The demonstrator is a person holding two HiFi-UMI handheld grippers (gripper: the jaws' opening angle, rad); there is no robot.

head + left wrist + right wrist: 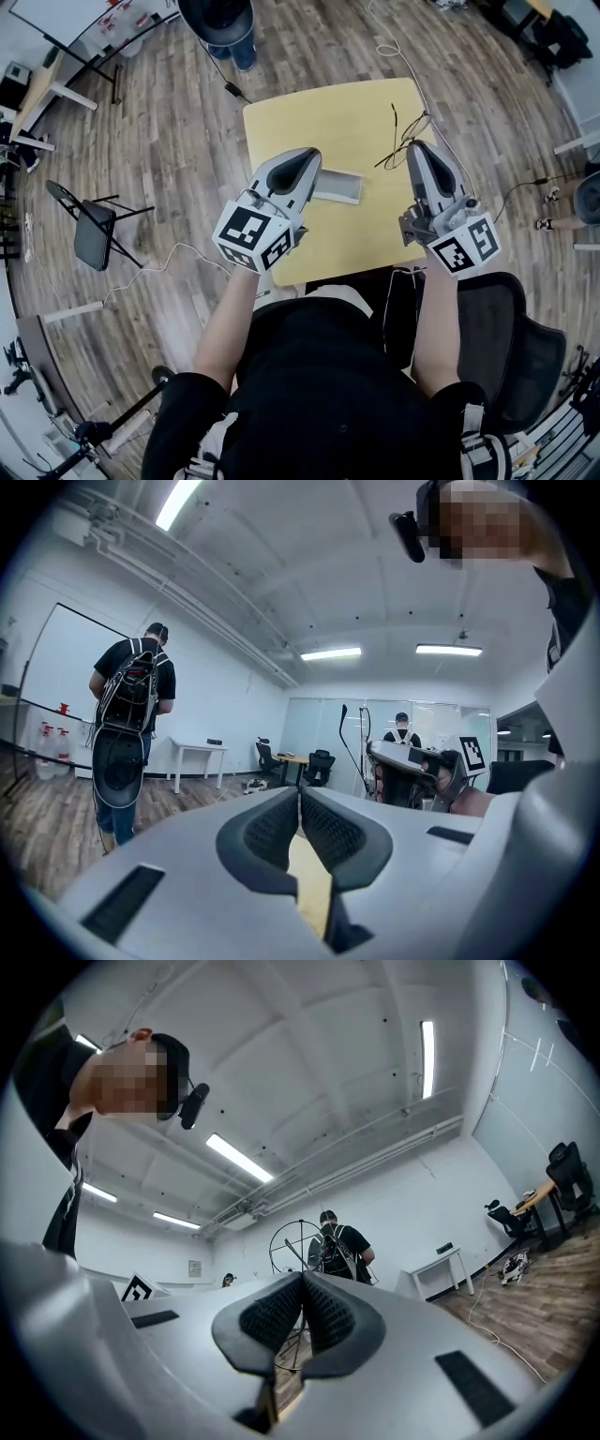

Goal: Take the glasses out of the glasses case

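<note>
Thin dark wire-framed glasses (410, 134) hang above the far right part of the yellow table (319, 112). My right gripper (418, 148) is shut on one of their thin arms. In the right gripper view a round lens rim (300, 1252) stands just past the closed jaws, with the wire running into them. The grey glasses case (339, 186) lies open on the table's middle. My left gripper (306, 161) hovers over the case's left end, jaws shut with nothing between them (300, 797). The left gripper view shows the right gripper (424, 761) off to its right.
A black folding chair (94, 232) stands on the wood floor to the left. A person with a backpack (131, 705) stands beyond the table's far edge. An office chair (511, 342) is behind me on the right. Cables trail on the floor.
</note>
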